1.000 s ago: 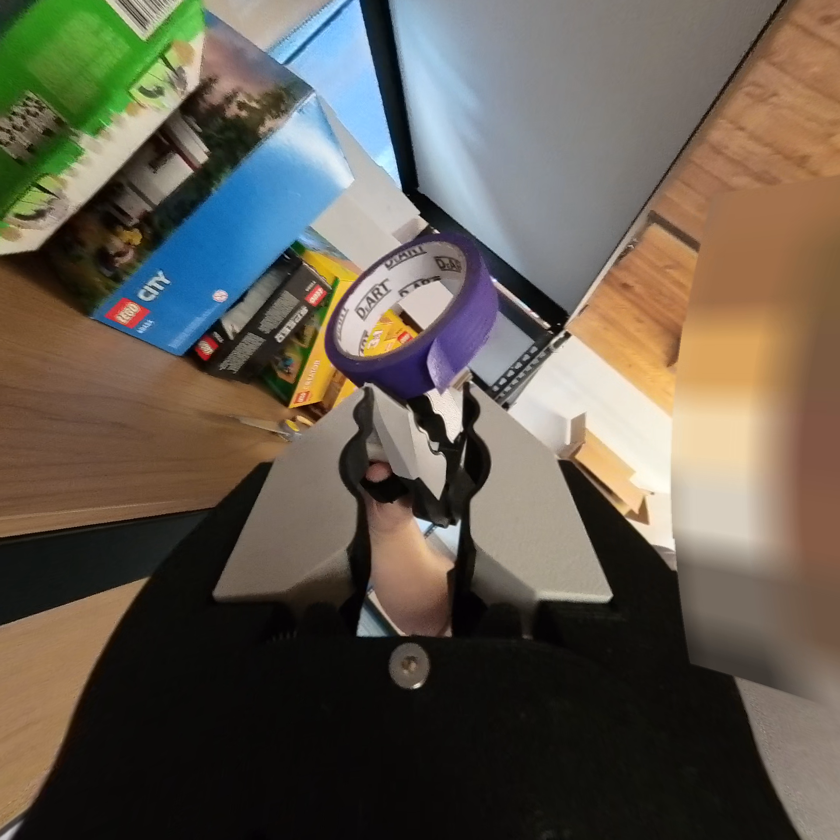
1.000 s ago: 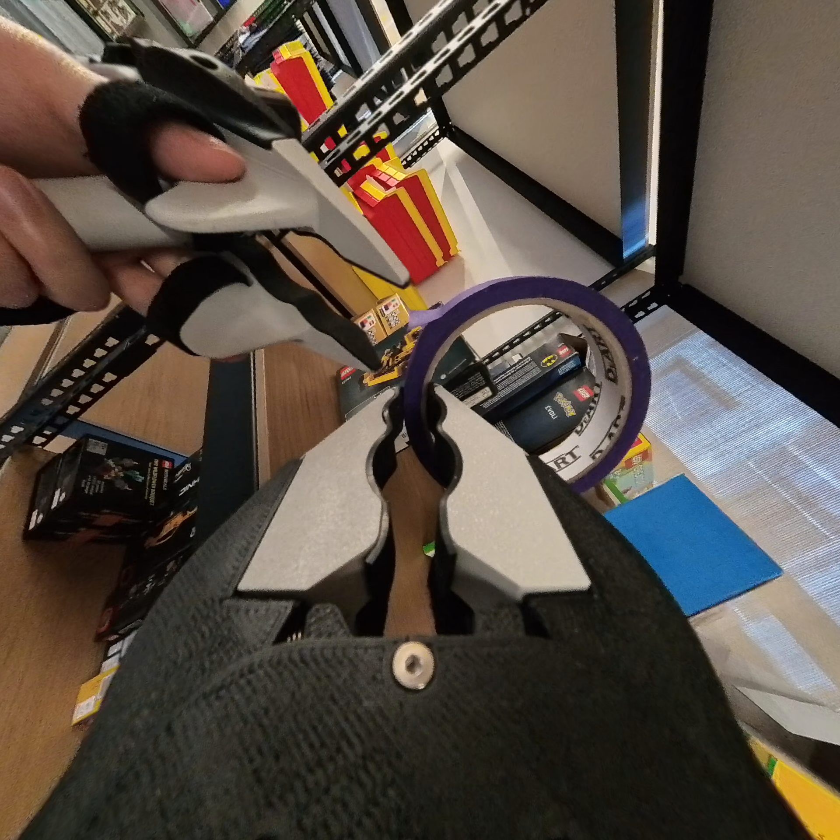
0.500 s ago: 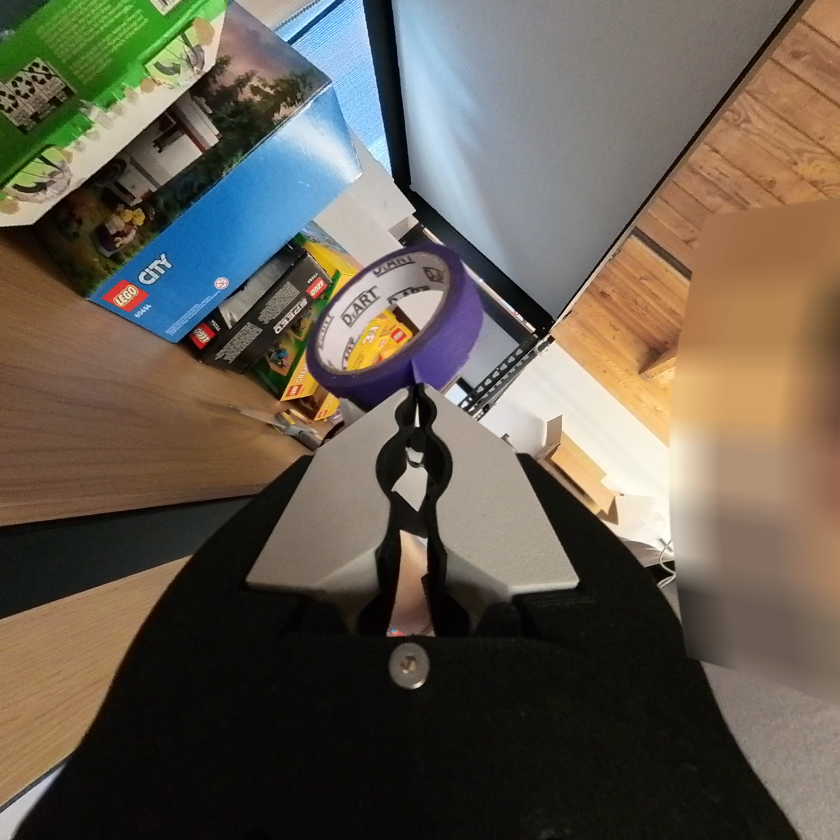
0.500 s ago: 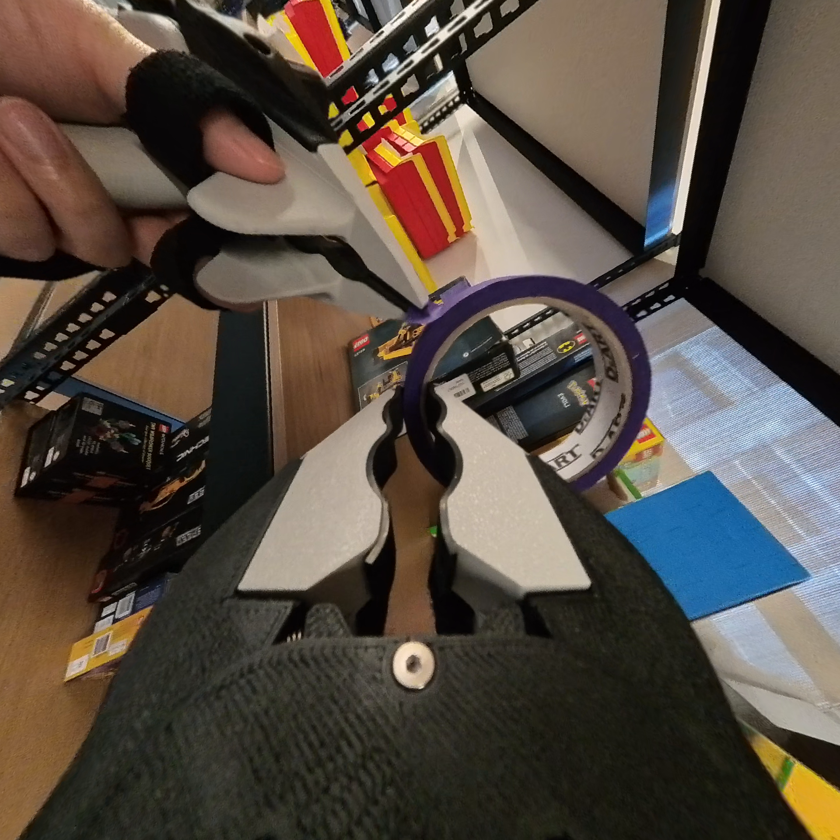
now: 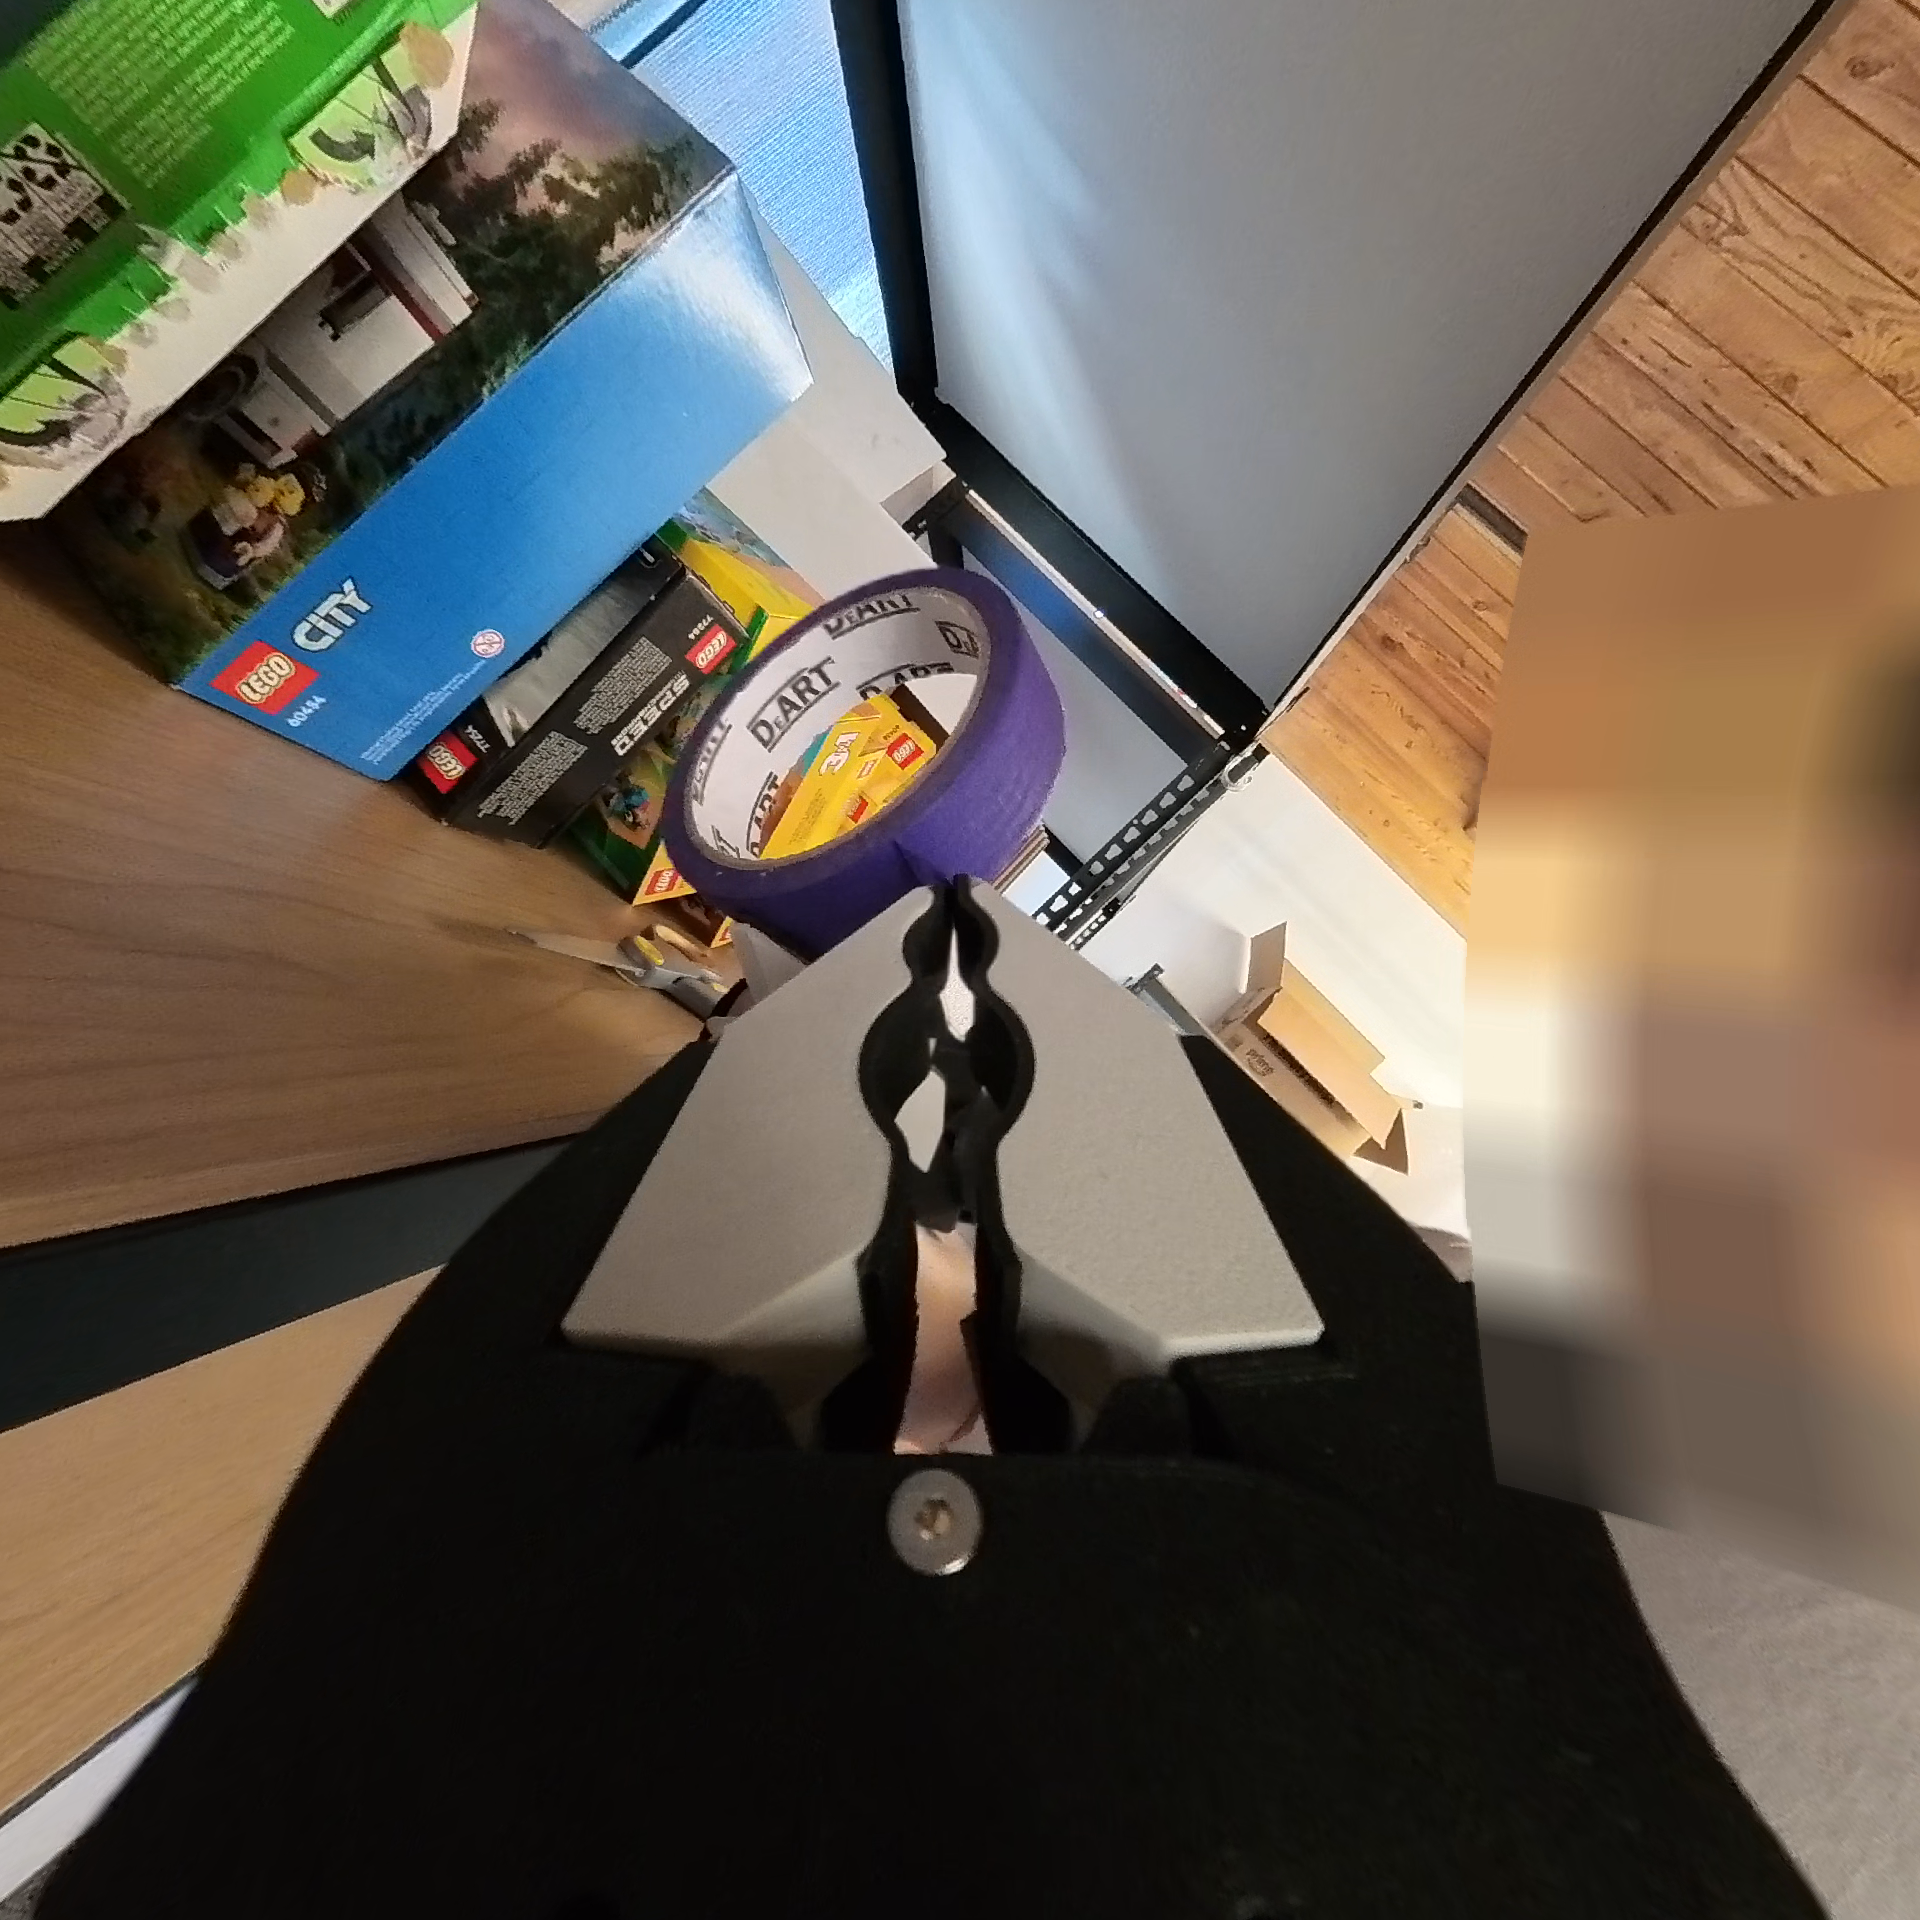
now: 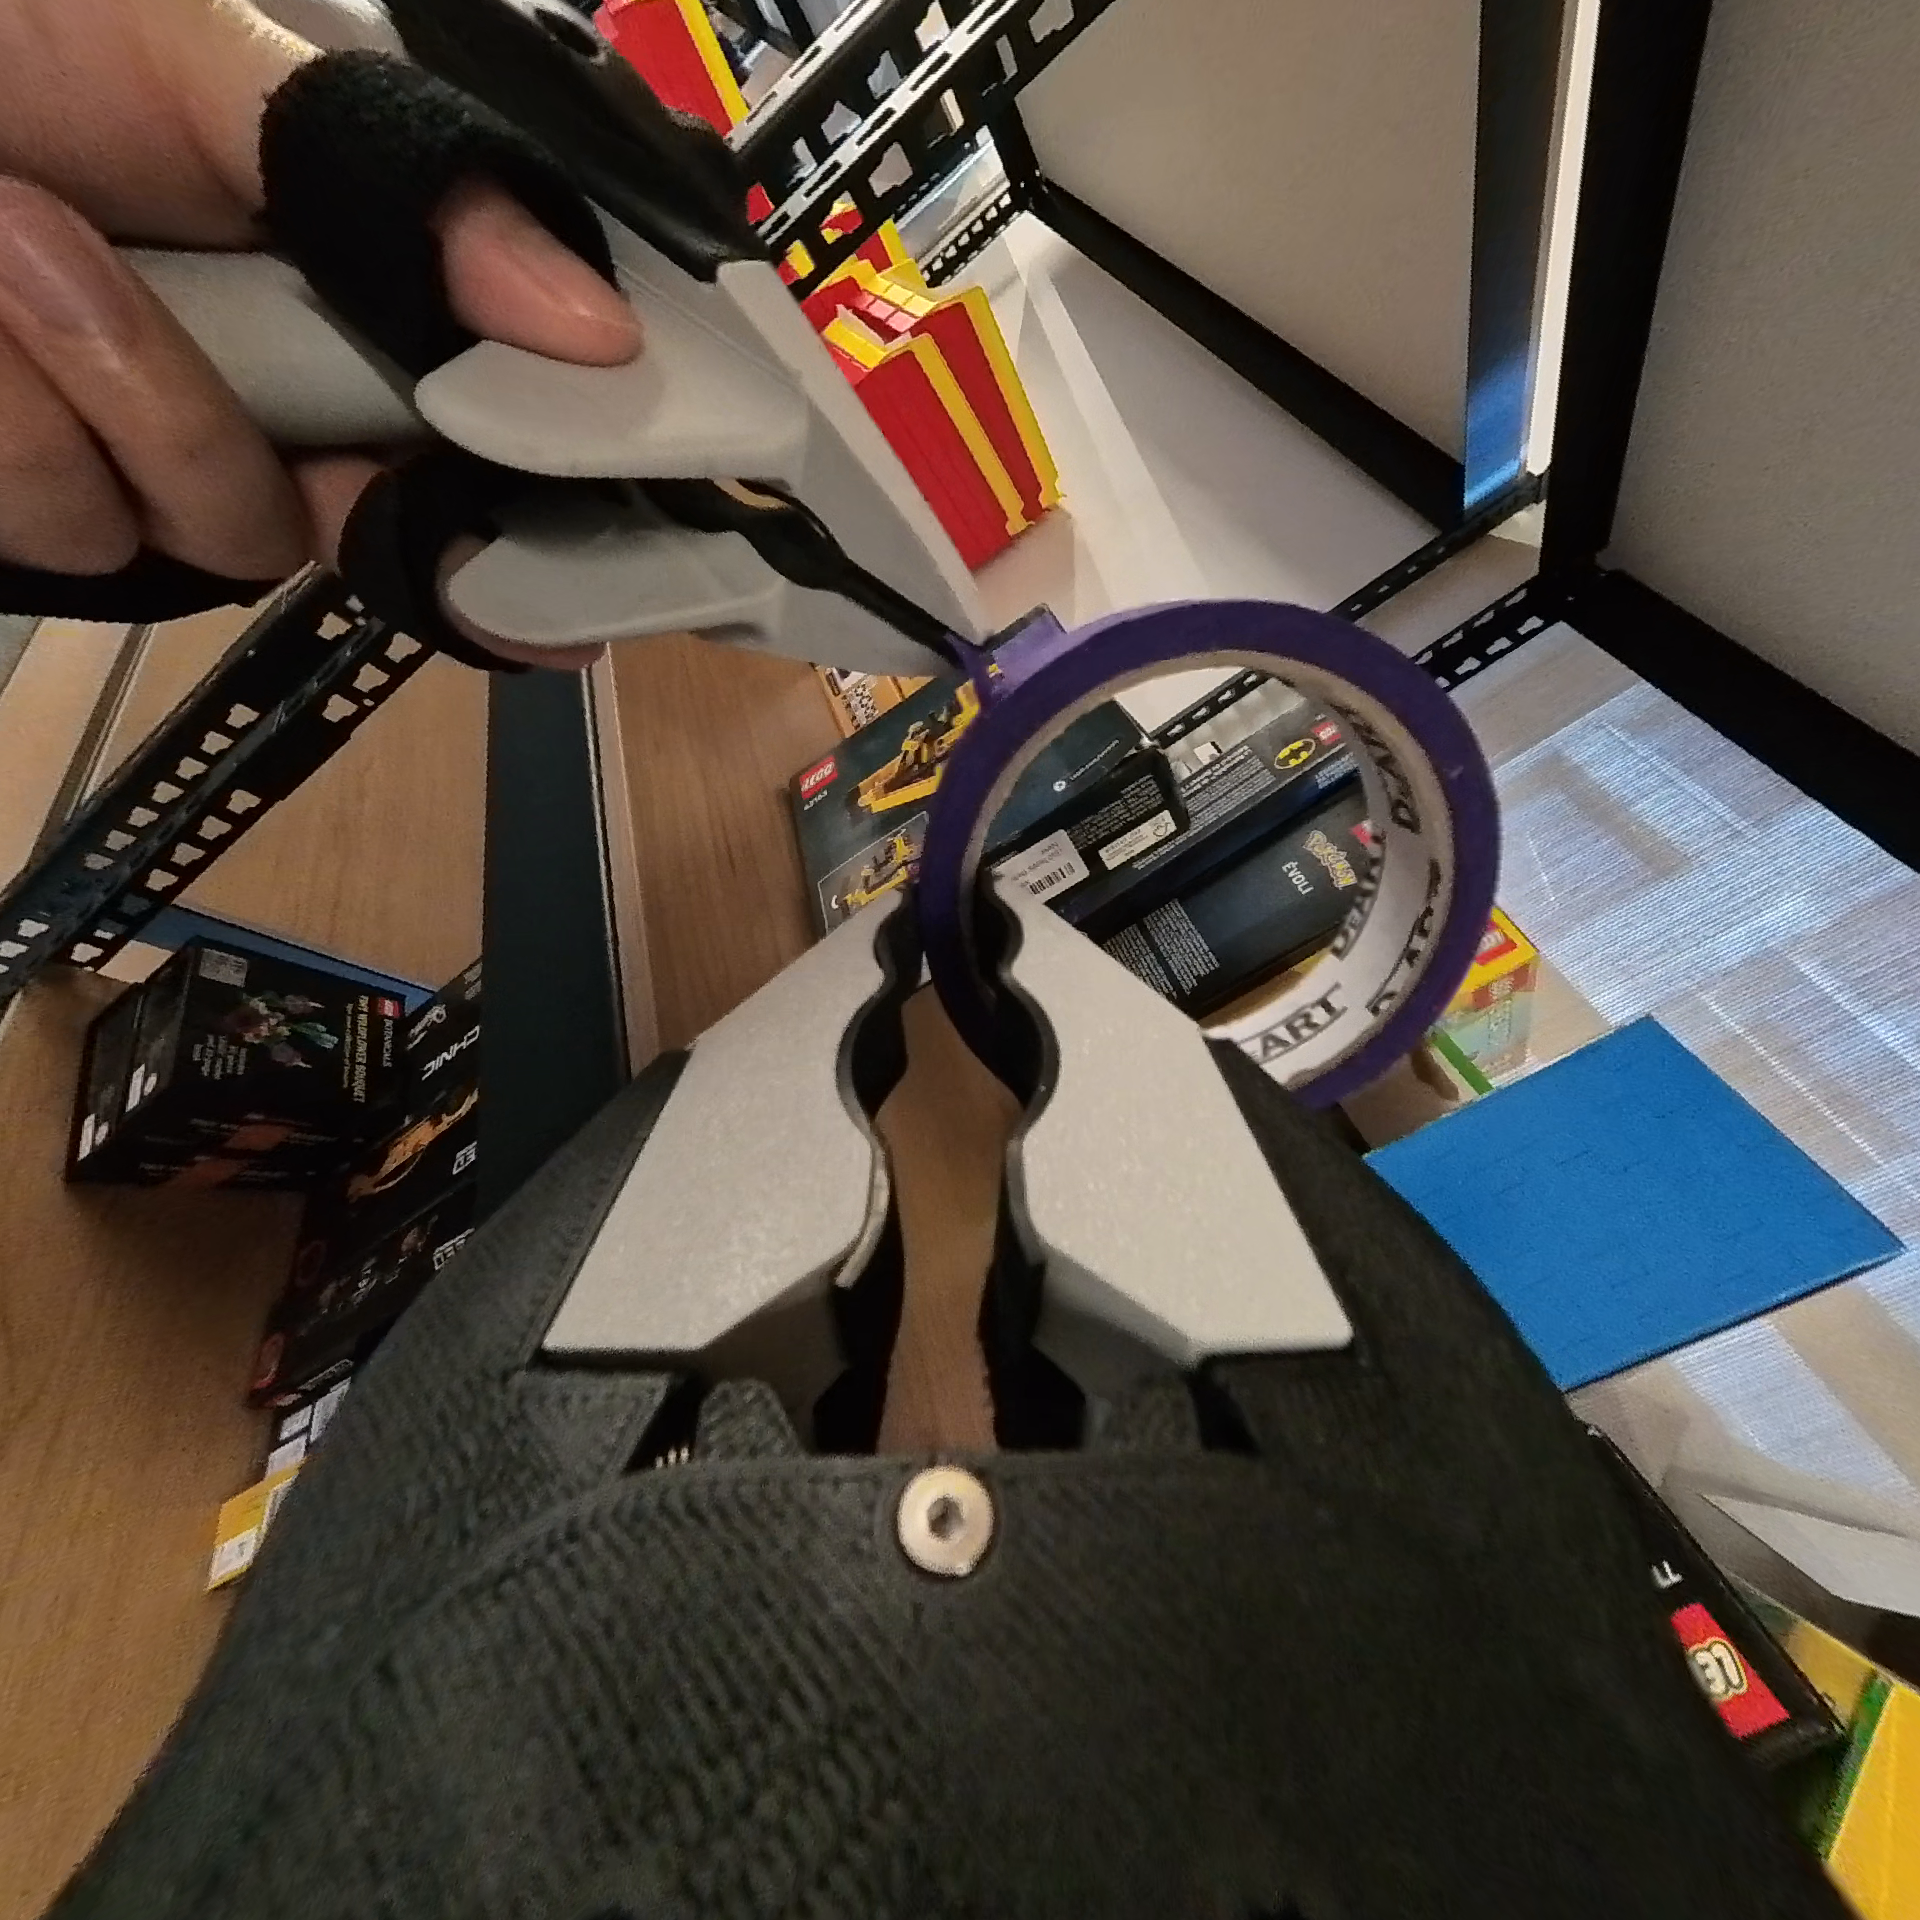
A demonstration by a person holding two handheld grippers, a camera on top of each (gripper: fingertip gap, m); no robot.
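Our left gripper (image 5: 956,902) has two pointy grey plastic fingers with wavy black rubber edges, a black fabric-covered body and one shiny round screw (image 5: 934,1552). Our right gripper (image 6: 948,930) looks the same.

Boxed toy sets crowd a wooden shelf (image 5: 208,935): a blue box (image 5: 499,499) under a green box (image 5: 156,135) at its far edge, black boxes (image 6: 239,1060) nearer the black rack (image 6: 1590,312), red-and-yellow boxes (image 6: 935,416) upright behind.

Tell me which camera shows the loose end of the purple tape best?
The right wrist view: the left claw pinches the tape tab off the roll. In the left wrist view it's only a small flap.
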